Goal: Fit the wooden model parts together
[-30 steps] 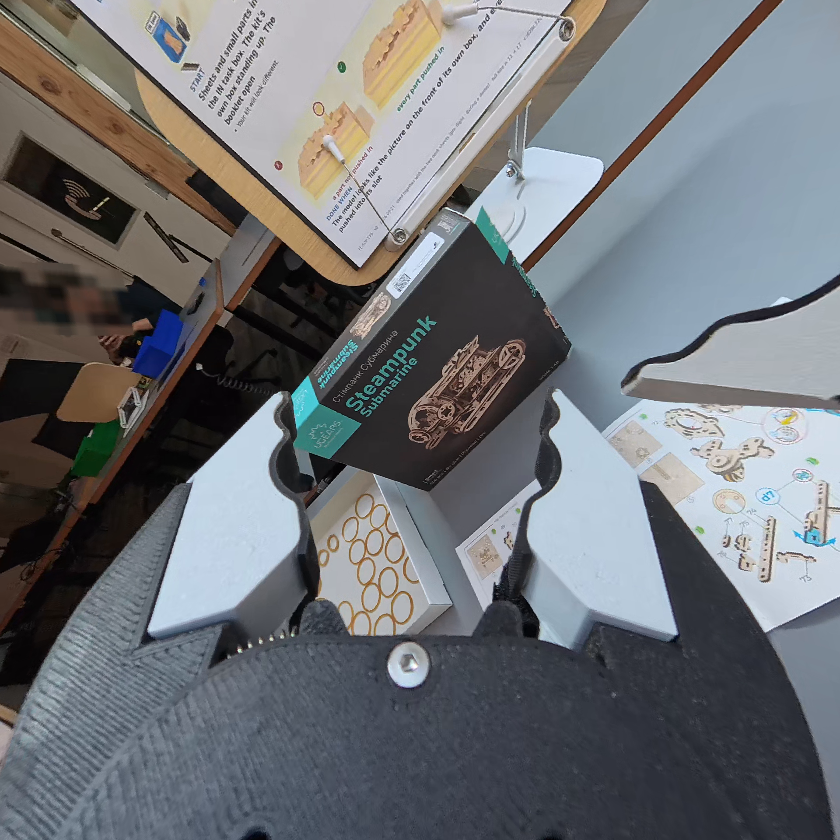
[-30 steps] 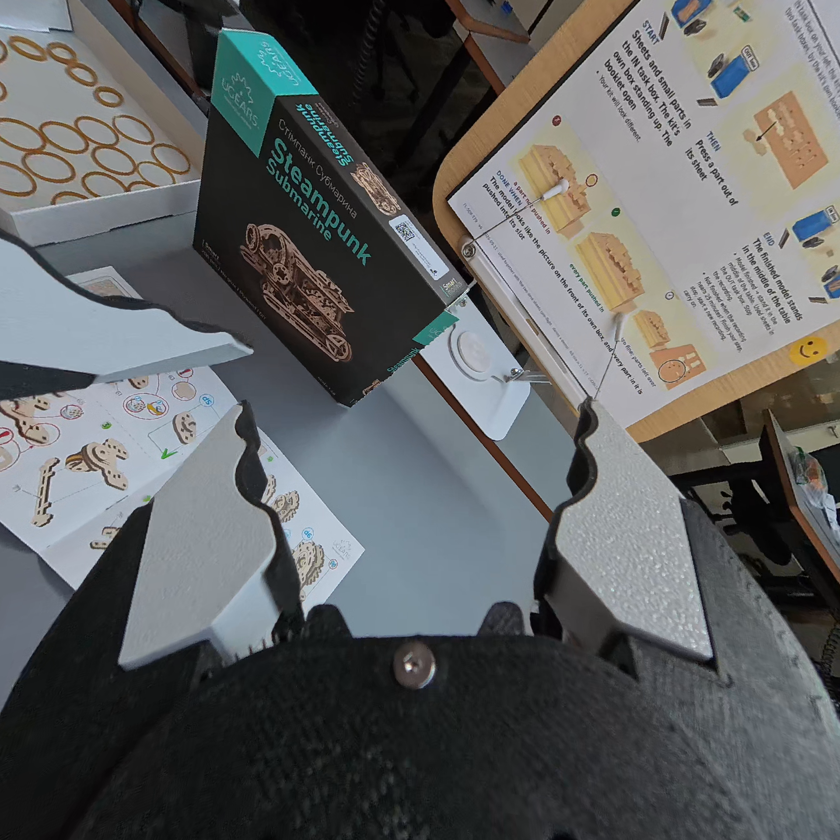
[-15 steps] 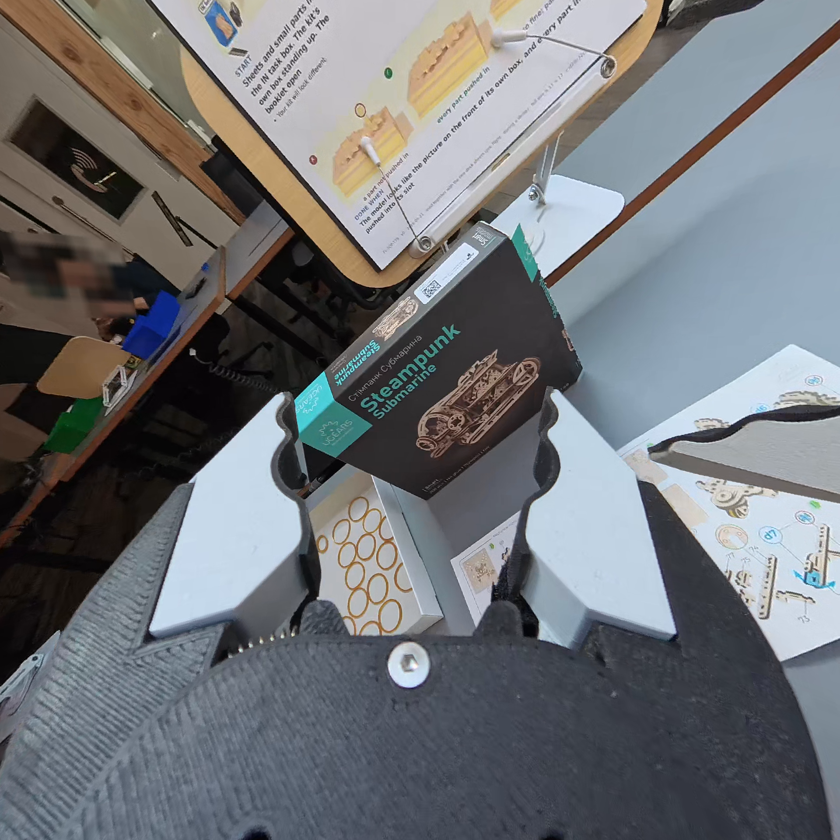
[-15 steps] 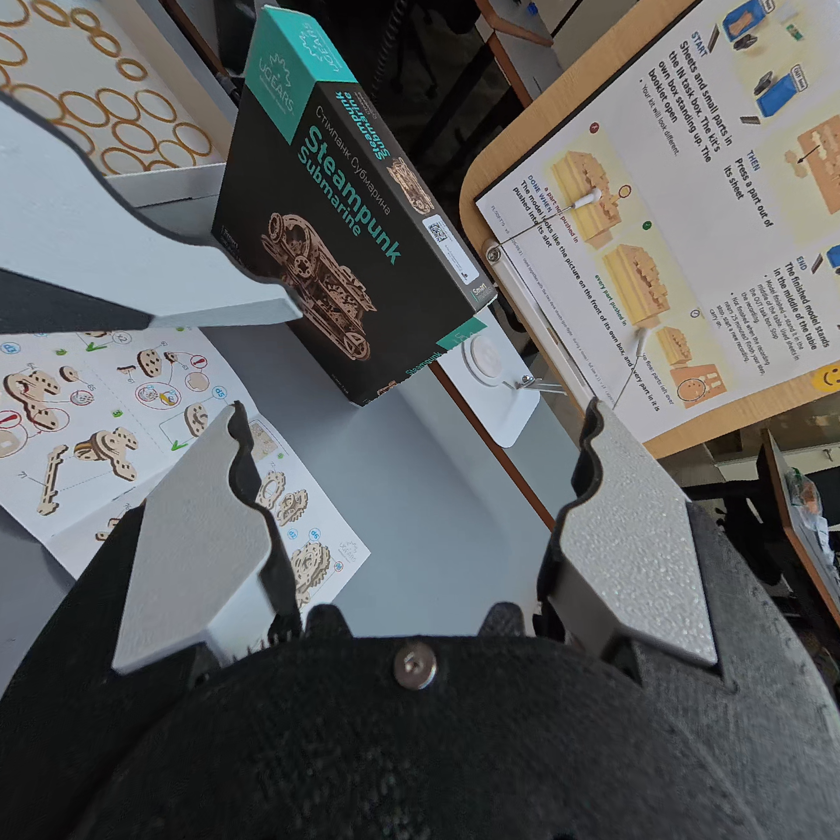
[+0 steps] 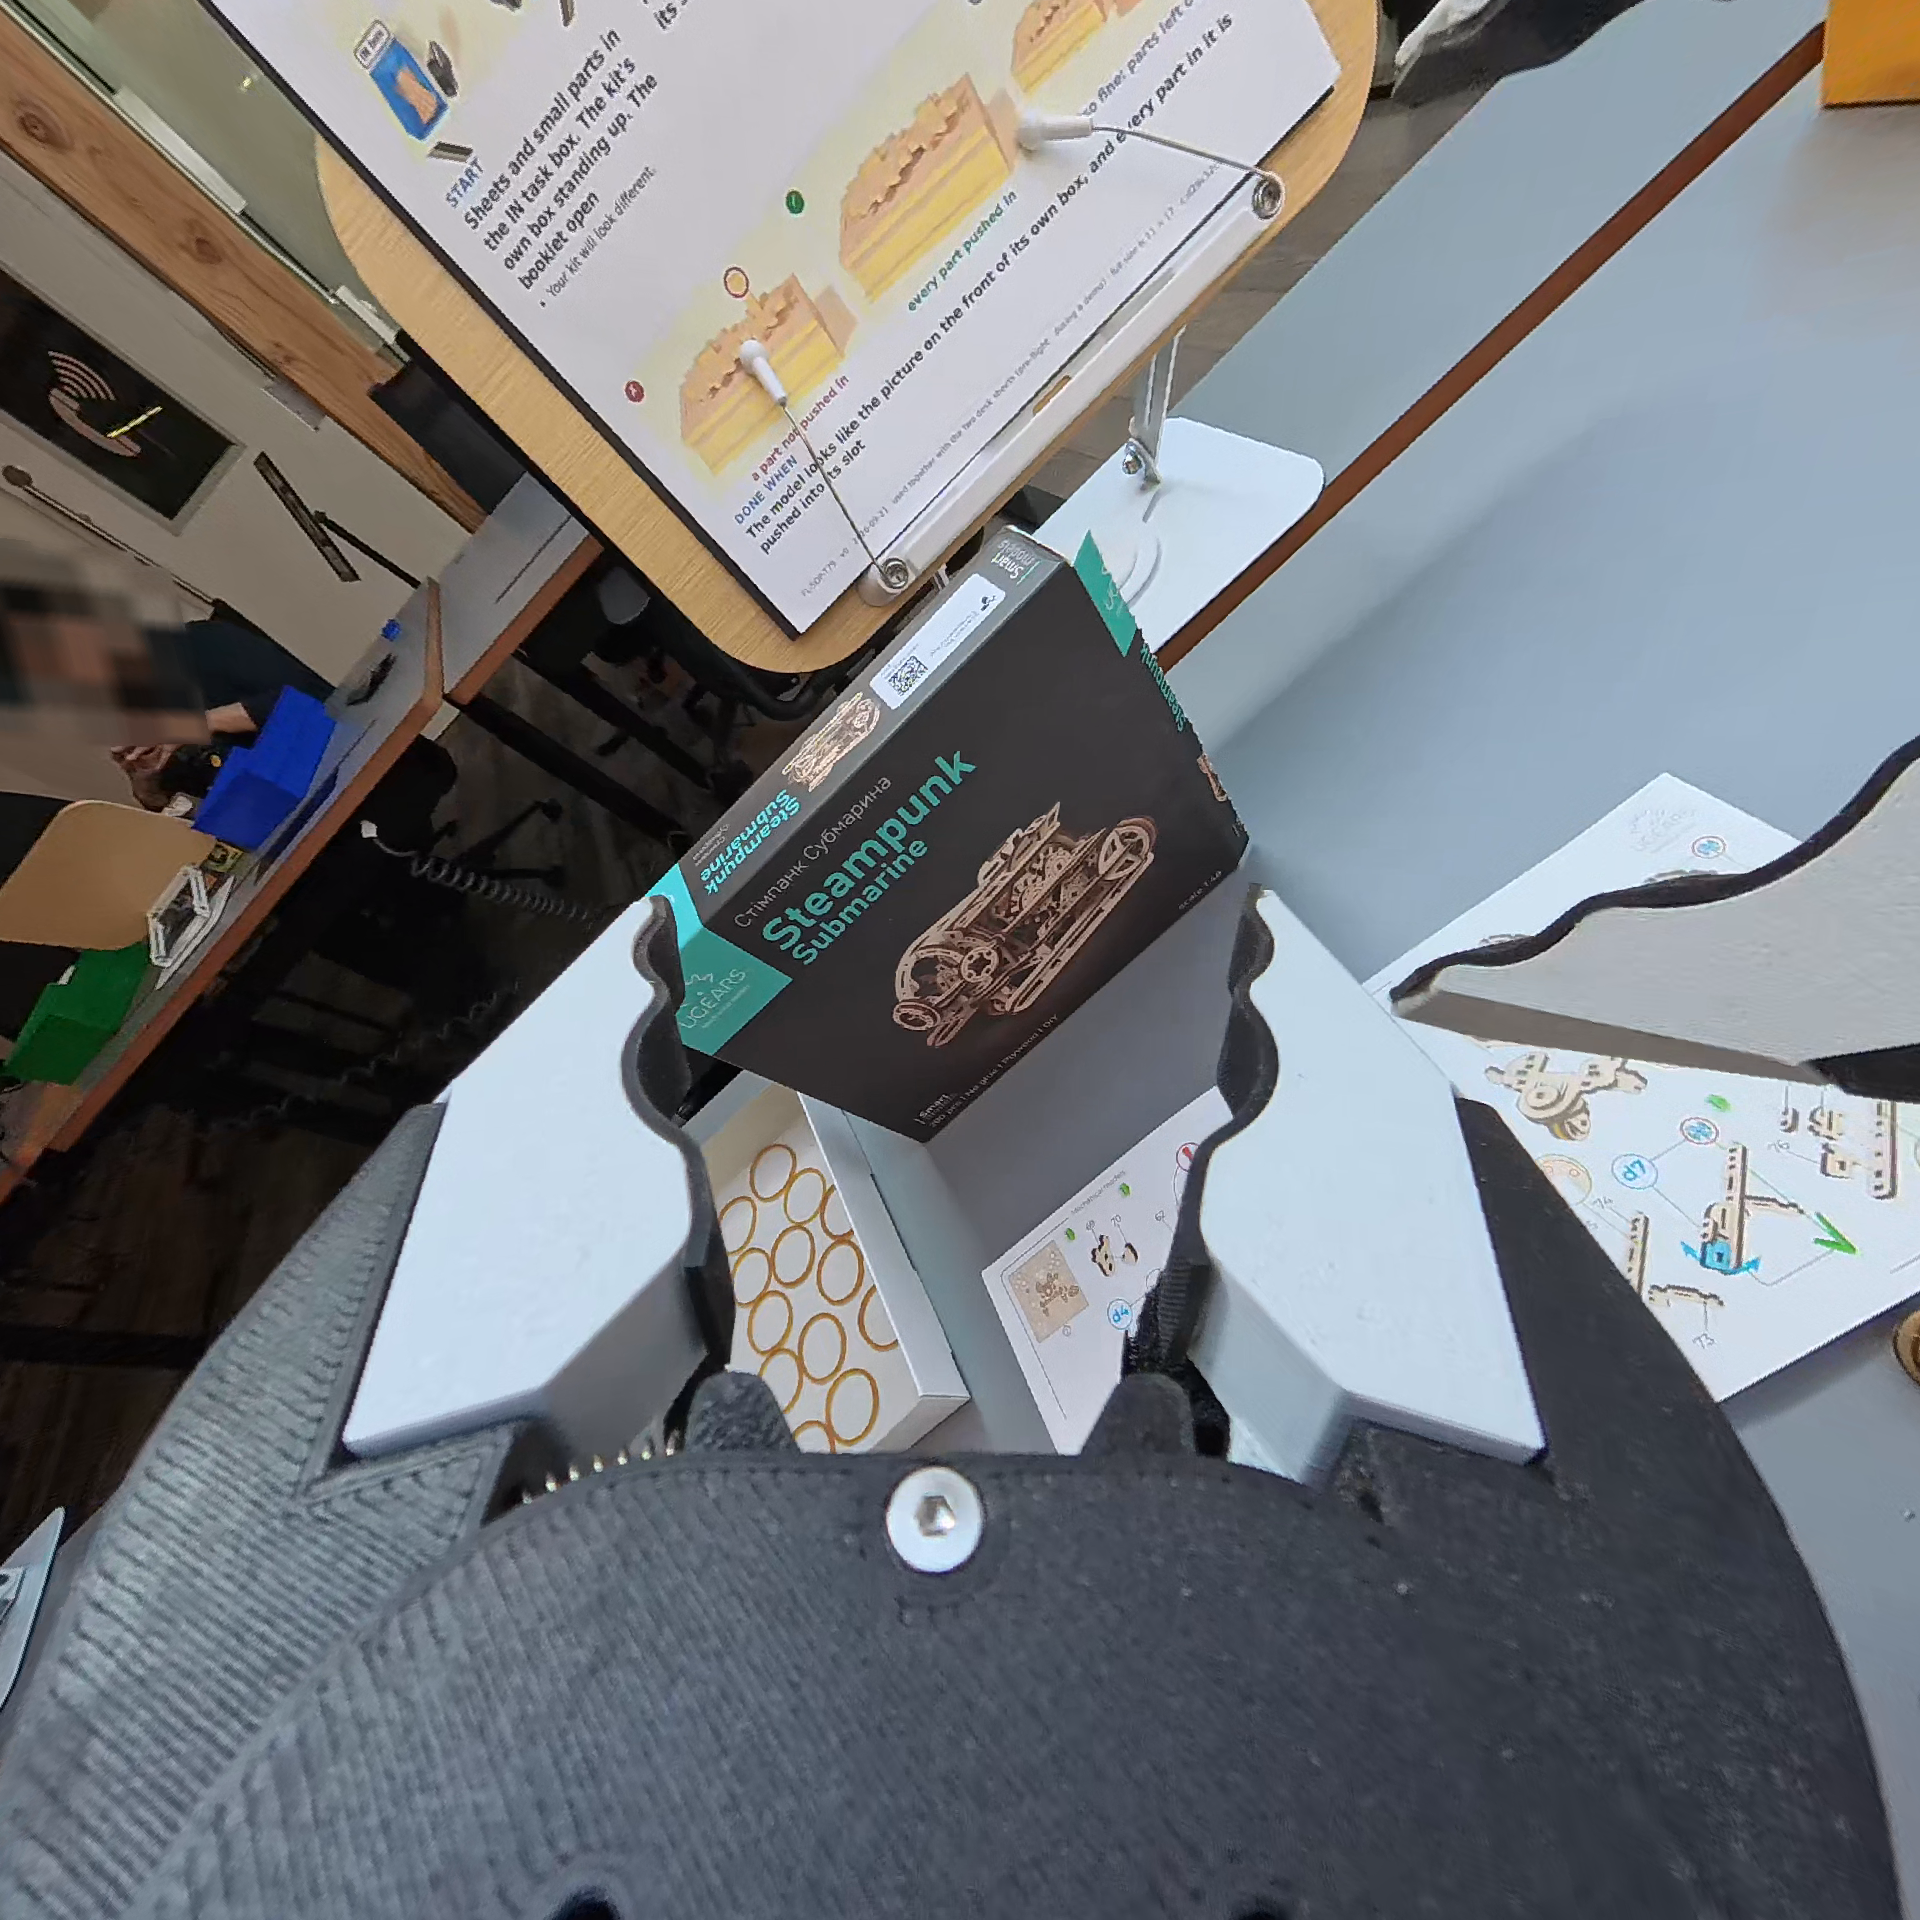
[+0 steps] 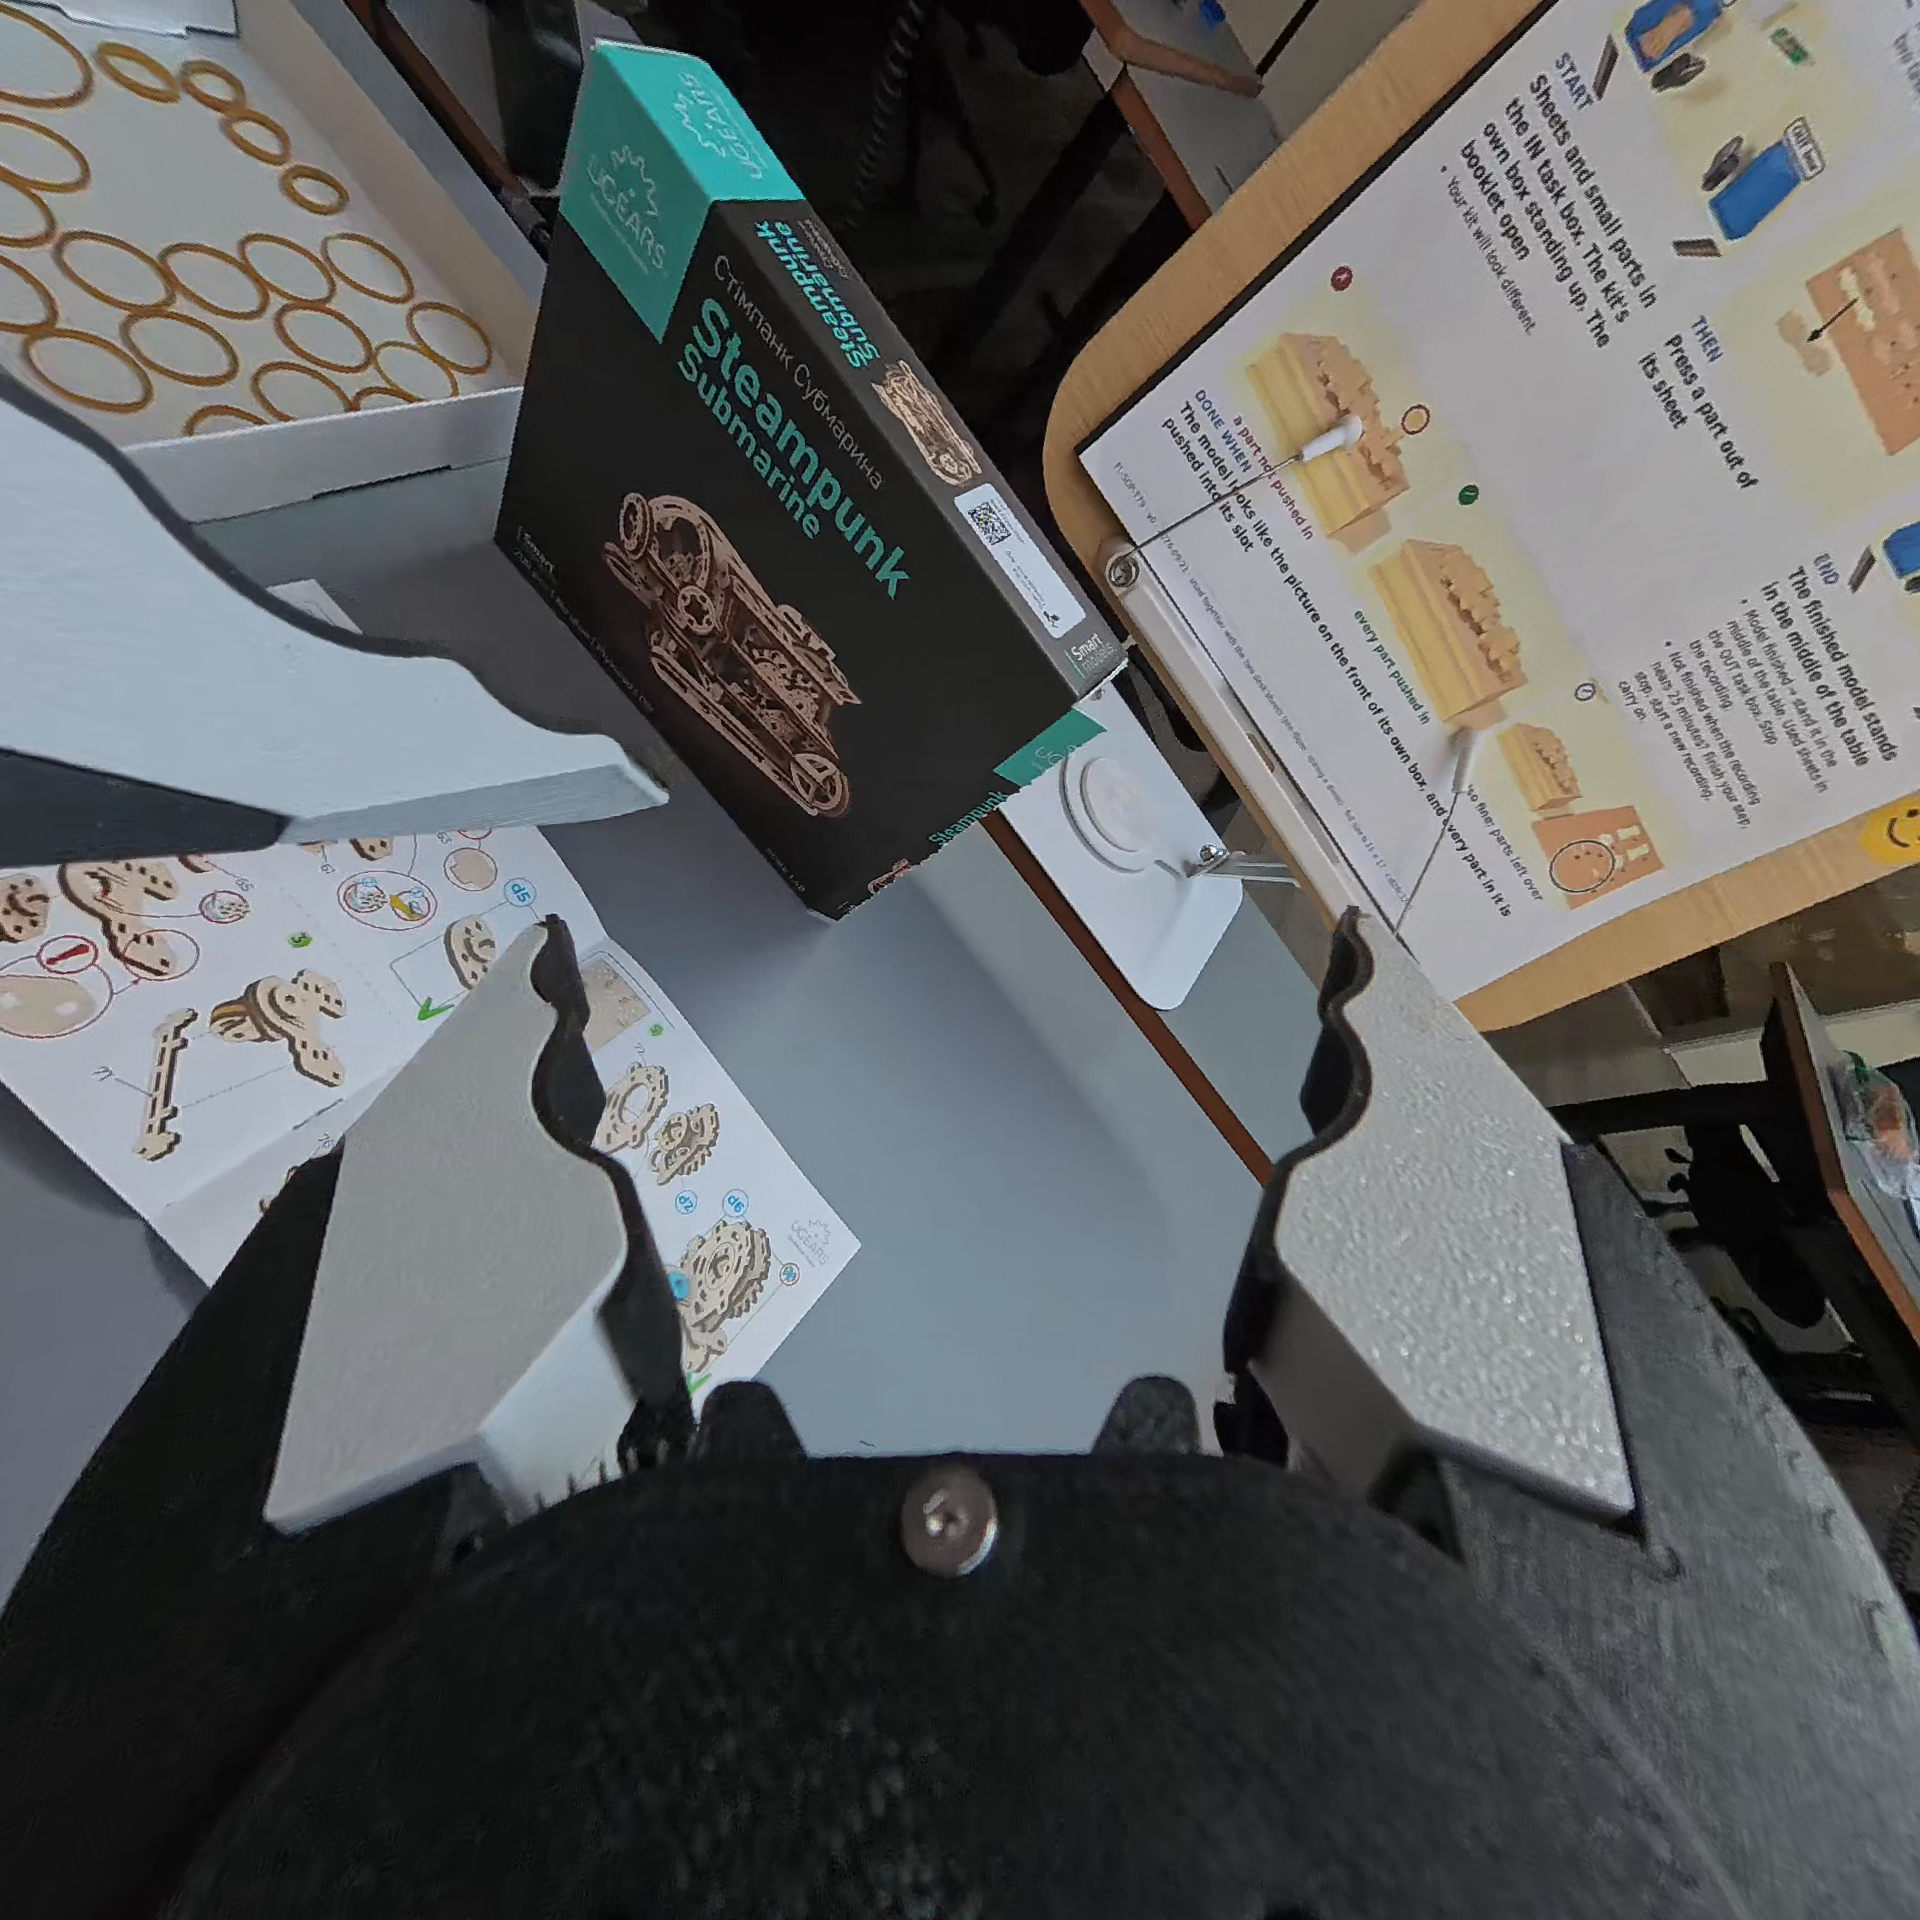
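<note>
The dark kit box (image 5: 1039, 727) with a teal corner stands upright on the grey table (image 5: 1610, 540); it also shows in the right wrist view (image 6: 748, 540). An open instruction booklet (image 5: 1714, 1195) lies flat to its right, and it shows in the right wrist view (image 6: 260, 997) too. My left gripper (image 5: 951, 925) is open and empty, held above the table and facing the box. My right gripper (image 6: 948, 925) is open and empty over the booklet's edge. Each view shows one finger of the other gripper (image 5: 1714, 966) (image 6: 260, 675). No loose wooden part is in sight.
A white box printed with golden rings (image 5: 821, 1299) (image 6: 208, 291) sits left of the kit box. A task board on a wooden panel (image 5: 831, 208) (image 6: 1507, 520) stands behind on a white base (image 5: 1216, 509) (image 6: 1122, 831). Other desks and a person are in the far left background.
Both grippers have shifted slightly, so the kit box and board sit further right in each view. The left gripper's finger now reaches further into the right view. Both stay open.
</note>
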Demonstrator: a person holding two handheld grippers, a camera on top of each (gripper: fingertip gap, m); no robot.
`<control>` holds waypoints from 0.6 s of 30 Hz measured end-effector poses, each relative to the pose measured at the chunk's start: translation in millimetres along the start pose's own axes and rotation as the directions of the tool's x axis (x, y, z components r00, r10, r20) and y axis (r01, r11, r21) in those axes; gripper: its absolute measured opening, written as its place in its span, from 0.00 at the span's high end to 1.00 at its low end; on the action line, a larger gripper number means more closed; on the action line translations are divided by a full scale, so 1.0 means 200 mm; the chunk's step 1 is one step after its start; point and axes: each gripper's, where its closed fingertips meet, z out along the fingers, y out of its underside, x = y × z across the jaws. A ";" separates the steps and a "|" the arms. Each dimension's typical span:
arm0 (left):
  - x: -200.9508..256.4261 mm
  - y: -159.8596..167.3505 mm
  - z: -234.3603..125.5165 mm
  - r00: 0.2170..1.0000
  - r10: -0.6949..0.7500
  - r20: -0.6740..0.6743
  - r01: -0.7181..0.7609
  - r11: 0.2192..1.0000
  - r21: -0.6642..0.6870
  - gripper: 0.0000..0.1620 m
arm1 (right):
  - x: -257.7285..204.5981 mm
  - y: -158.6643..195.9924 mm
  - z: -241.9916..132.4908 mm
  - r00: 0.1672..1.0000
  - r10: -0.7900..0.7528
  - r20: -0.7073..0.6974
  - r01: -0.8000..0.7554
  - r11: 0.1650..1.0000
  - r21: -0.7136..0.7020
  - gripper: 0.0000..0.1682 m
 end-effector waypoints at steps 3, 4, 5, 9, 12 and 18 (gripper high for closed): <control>-0.02 0.01 0.00 0.995 0.092 0.050 -0.091 0.996 -0.009 0.38 | -0.04 -0.02 0.01 0.995 0.073 0.062 -0.074 0.997 0.023 0.19; -0.03 0.01 0.00 0.992 0.104 0.072 -0.104 0.995 -0.011 0.39 | -0.05 -0.02 0.01 0.994 0.077 0.076 -0.079 0.997 0.023 0.19; -0.02 0.02 0.01 0.993 0.101 0.066 -0.100 0.995 -0.013 0.39 | -0.07 -0.02 0.02 0.993 0.086 0.086 -0.089 0.996 0.020 0.19; -0.05 0.07 0.03 0.992 0.105 0.071 -0.101 0.993 -0.059 0.37 | -0.08 0.01 0.05 0.990 0.100 0.094 -0.098 0.995 -0.030 0.18; 0.00 0.06 0.04 0.996 0.083 0.027 -0.082 0.996 -0.036 0.39 | -0.02 0.00 0.05 0.998 0.048 0.038 -0.048 0.999 0.001 0.17; -0.29 -0.01 -0.10 0.932 -0.350 -0.096 0.357 0.931 0.079 0.37 | 0.08 -0.03 -0.07 0.990 -0.129 -0.060 0.131 0.991 0.030 0.18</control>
